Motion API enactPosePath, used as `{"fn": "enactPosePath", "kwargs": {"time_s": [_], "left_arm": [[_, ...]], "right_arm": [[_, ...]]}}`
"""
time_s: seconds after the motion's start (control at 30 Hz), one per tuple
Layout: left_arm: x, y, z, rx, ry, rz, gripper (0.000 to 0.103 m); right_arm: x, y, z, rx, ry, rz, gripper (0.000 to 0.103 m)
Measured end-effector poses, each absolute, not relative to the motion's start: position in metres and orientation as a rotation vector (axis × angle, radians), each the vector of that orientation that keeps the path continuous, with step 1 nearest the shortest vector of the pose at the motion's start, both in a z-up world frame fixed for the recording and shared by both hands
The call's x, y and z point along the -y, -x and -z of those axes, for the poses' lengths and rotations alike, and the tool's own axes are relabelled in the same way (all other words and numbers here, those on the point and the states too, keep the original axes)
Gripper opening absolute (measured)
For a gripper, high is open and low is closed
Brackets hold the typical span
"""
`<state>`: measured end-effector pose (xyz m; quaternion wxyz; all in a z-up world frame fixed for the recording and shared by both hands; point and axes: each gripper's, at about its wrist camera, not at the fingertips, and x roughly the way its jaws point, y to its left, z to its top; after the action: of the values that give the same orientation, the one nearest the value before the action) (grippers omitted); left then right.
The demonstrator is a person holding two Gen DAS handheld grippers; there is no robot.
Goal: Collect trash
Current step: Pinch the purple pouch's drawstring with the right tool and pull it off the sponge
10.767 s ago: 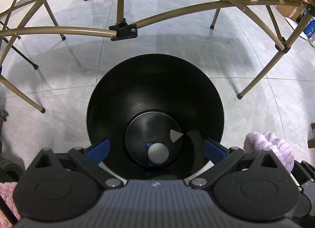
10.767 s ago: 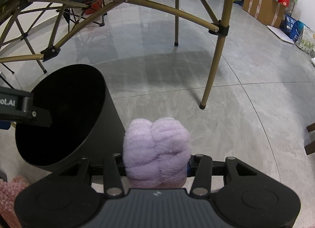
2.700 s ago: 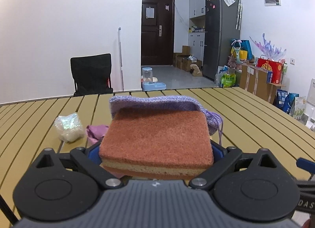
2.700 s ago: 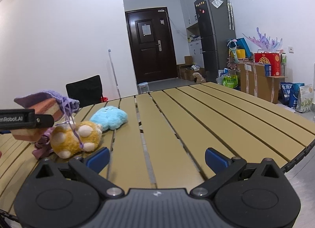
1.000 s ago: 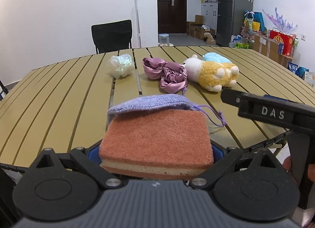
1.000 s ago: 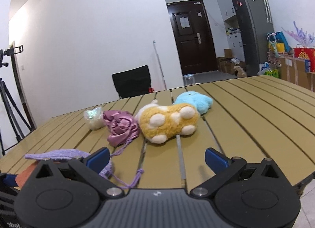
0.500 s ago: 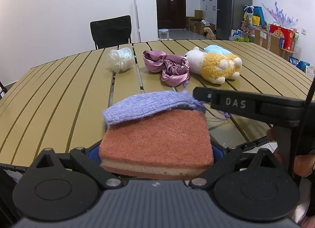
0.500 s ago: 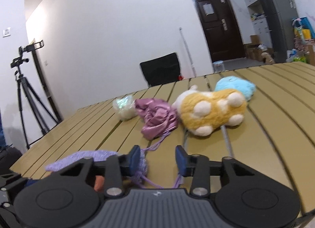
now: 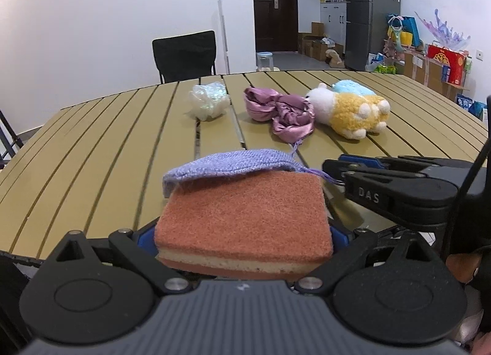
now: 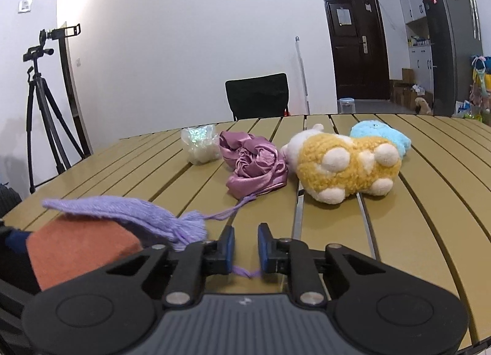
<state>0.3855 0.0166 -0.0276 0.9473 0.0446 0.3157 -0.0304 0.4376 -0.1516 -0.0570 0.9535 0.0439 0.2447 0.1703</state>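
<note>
My left gripper (image 9: 242,232) is shut on an orange scouring sponge (image 9: 242,214) held over the table's near edge. A purple knitted pouch (image 9: 227,165) lies draped over the sponge's far end. Its drawstring cord (image 10: 245,272) trails to the right. My right gripper (image 10: 245,244) has come in from the right beside the sponge (image 10: 79,247). Its jaws are closing, only a narrow gap is left, and the cord runs across between the blue pads. From the left wrist view the right gripper (image 9: 333,168) ends right at the pouch's tasselled corner.
Further back on the slatted tan table (image 9: 92,146) lie a crumpled iridescent plastic wad (image 9: 208,103), a mauve satin cloth (image 9: 282,109), a yellow plush toy (image 9: 353,116) and a blue plush (image 9: 349,86). A black chair (image 9: 184,54) stands behind; a tripod (image 10: 40,103) at the left.
The right gripper came in from the right to the pouch's corner and its jaws went from wide open to nearly together around the cord. The left gripper kept its hold on the sponge.
</note>
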Motion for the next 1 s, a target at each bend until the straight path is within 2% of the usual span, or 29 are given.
{"fn": "enactPosePath", "kwargs": {"time_s": [0.2,0.47,0.8,1.0], "left_arm": [[-0.032,-0.385,0.027,-0.648,-0.076,0.043,0.100],[-0.033,-0.387,0.032,-0.663,-0.078,0.048,0.100],[-0.031,-0.387,0.032,-0.661,-0.083,0.049,0.100],[-0.036,-0.385,0.030,-0.654,-0.078,0.047,0.100]], "right_arm": [[0.141,-0.431,0.059,-0.468,0.002,-0.312,0.013],[0.153,-0.413,0.046,-0.398,-0.118,-0.378,0.017],[0.146,-0.405,0.056,-0.471,-0.033,-0.414,0.015],[0.138,-0.396,0.060,-0.447,0.055,-0.397,0.015]]}}
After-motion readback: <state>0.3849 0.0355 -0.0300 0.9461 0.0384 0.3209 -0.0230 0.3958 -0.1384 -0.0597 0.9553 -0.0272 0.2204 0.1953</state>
